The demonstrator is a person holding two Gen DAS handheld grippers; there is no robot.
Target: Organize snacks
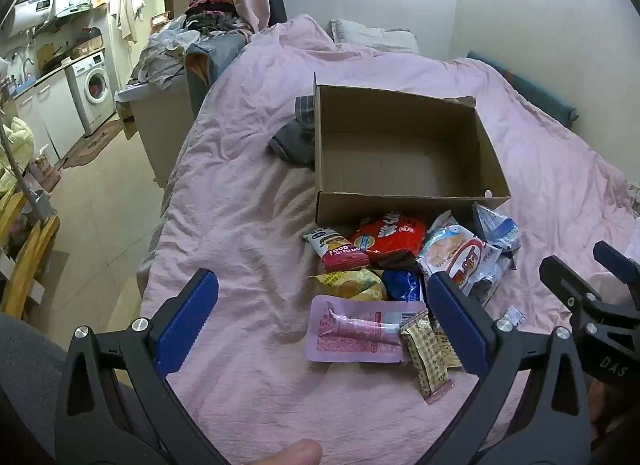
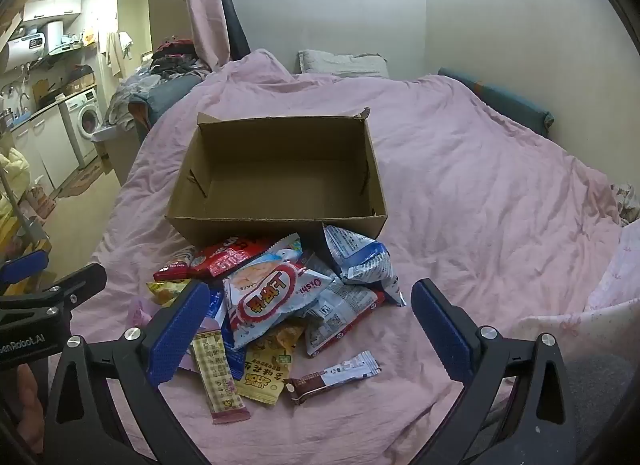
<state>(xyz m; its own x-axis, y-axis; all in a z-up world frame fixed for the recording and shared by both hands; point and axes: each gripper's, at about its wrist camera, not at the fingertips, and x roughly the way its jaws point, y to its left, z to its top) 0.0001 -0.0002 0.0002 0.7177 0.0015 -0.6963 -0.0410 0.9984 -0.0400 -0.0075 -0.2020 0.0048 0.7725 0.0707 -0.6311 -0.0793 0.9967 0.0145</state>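
Note:
An open, empty cardboard box (image 1: 400, 153) (image 2: 280, 169) sits on the pink bed cover. A pile of snack packets lies in front of it: a red bag (image 1: 386, 237), a white rice-cracker bag (image 2: 272, 297), a blue-white bag (image 2: 360, 261), a pink flat pouch (image 1: 356, 333), a beige bar (image 2: 218, 373), a yellow peanut pack (image 2: 264, 377) and a brown-white stick (image 2: 336, 375). My left gripper (image 1: 320, 317) is open above the near side of the pile. My right gripper (image 2: 312, 321) is open above the pile. Neither holds anything.
The pink cover (image 2: 480, 185) spreads over the whole bed, with a pillow (image 2: 340, 63) at the wall. A dark garment (image 1: 292, 137) lies left of the box. The bed's left edge drops to the floor (image 1: 92, 217); a washing machine (image 1: 94, 89) stands beyond.

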